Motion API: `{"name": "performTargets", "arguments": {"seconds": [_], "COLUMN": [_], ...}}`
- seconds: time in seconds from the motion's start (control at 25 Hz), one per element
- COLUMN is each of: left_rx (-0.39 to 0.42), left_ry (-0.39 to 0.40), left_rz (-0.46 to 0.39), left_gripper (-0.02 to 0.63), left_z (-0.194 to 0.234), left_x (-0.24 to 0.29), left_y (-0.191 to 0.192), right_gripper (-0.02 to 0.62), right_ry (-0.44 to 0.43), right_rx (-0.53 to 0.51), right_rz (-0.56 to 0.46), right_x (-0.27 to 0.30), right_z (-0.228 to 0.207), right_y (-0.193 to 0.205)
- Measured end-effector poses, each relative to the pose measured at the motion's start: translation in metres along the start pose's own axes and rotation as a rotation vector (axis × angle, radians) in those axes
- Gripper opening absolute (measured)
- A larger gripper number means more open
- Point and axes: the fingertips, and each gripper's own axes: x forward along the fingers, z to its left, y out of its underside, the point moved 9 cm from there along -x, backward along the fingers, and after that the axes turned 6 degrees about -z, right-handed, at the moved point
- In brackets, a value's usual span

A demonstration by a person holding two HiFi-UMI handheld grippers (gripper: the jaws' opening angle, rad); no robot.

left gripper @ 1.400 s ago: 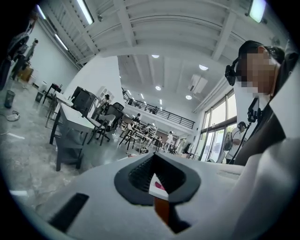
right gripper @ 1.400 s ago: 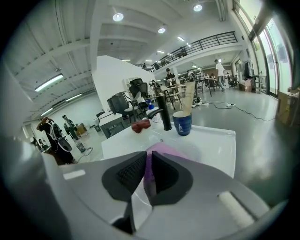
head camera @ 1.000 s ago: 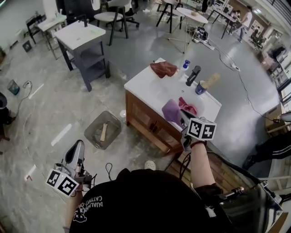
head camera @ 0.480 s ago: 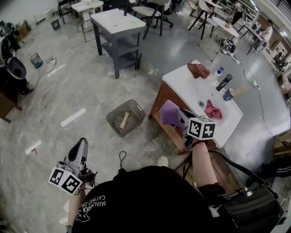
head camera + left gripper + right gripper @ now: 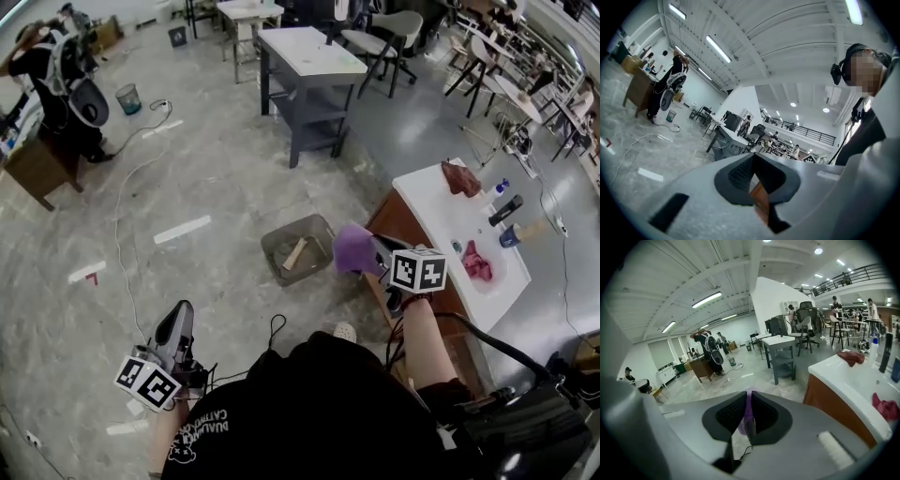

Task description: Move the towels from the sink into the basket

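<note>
My right gripper (image 5: 372,249) is shut on a purple towel (image 5: 352,248), which hangs just off the left edge of the white sink counter (image 5: 433,202). It is close beside the grey basket (image 5: 292,232) on the floor. In the right gripper view the purple towel (image 5: 746,423) shows pinched between the dark pads. A pink towel (image 5: 476,262) lies in the sink, and a brown-red towel (image 5: 459,178) lies on the counter's far end. My left gripper (image 5: 175,323) is low at the left, over bare floor, shut with nothing in it.
The basket holds a brownish object (image 5: 295,253). Bottles (image 5: 506,208) stand behind the sink. A grey table (image 5: 314,58) and chairs are beyond the basket. A person (image 5: 56,66) stands at the far left near a wooden desk. A cable (image 5: 131,187) trails over the floor.
My right gripper has carried the purple towel from over the sink, leftward off the counter, toward the basket. The left gripper has moved along with the body, staying low.
</note>
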Motion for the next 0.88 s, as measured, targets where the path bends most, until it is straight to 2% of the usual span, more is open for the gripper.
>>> {"name": "performTargets", "arguments": {"seconds": [0.16,0.44,0.64,0.88], "left_rx": [-0.009,-0.010,-0.013,-0.019], "left_ry": [-0.058,-0.101,-0.117,-0.155], "left_rz": [-0.024,-0.036,-0.026,0.001], "left_gripper": [0.003,0.003,0.003,0.003], "left_z": [0.016,0.024,0.042,0.050], "left_x": [-0.017,-0.012,0.017,0.082], "left_y": [-0.002,-0.003,-0.001,-0.007], "right_gripper": [0.040,0.040,0.040,0.040], "right_ry": [-0.032,-0.127,-0.179,-0.213], "right_rx": [-0.044,-0.065,-0.081,-0.086], "right_rz": [0.024,0.057,0.085,0.154], "right_x": [0.025,0.072,0.116,0.167], "right_z": [0.018,0.038,0.037,0.009], "right_y": [-0.007,-0.019,-0.023,-0.038]}}
